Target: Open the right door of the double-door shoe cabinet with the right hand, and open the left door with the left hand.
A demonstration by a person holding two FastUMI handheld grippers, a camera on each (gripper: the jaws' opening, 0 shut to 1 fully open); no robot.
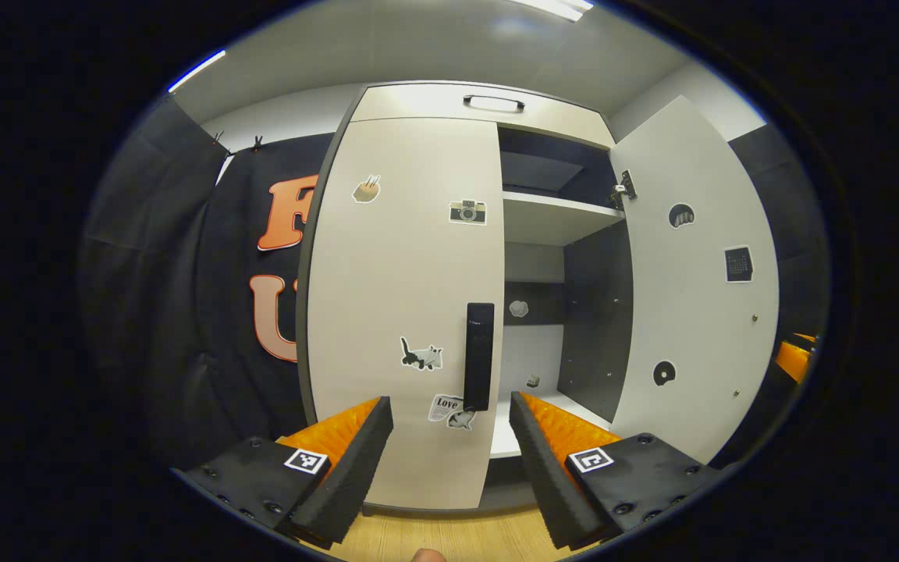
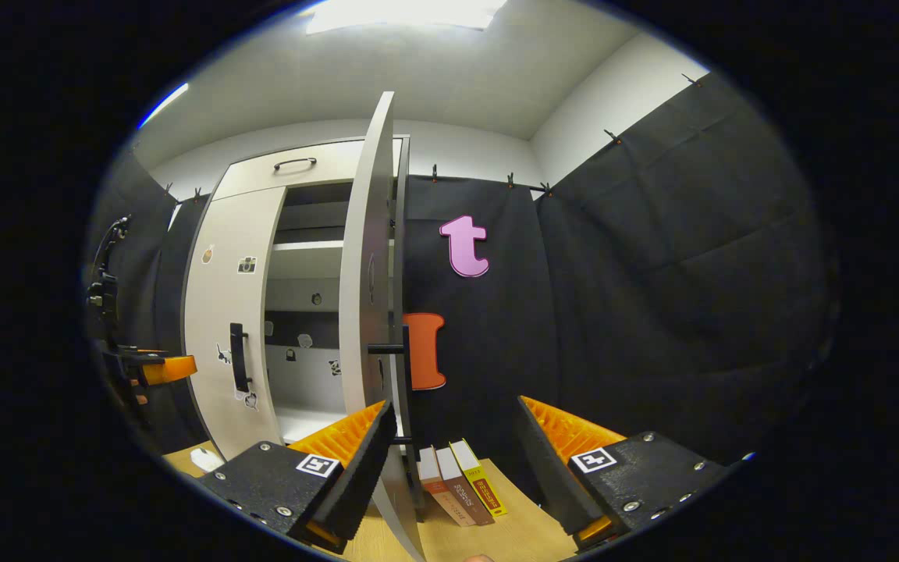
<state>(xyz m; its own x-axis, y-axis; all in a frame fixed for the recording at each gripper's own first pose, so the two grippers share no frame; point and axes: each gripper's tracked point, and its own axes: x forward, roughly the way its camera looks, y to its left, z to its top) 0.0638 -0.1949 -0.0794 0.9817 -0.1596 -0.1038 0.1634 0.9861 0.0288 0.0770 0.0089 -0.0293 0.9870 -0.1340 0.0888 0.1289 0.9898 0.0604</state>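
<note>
The closed pale left door's black bar handle [image 1: 479, 357] stands between the spread left gripper [image 1: 451, 421], untouched; the right gripper [image 2: 456, 425], likewise spread, flanks the swung-open right door [image 2: 367, 257].

My left gripper [image 1: 449, 453] sits at the bottom of the left gripper view, fingers spread wide with nothing between them. My right gripper [image 2: 453, 460] is likewise spread and empty at the bottom of the right gripper view, where my left gripper shows again at the left edge

Matt laminate cabinet doors [image 1: 406, 297], glossy plastic handle [image 1: 479, 356], wood-grain floor [image 1: 449, 535].
</note>
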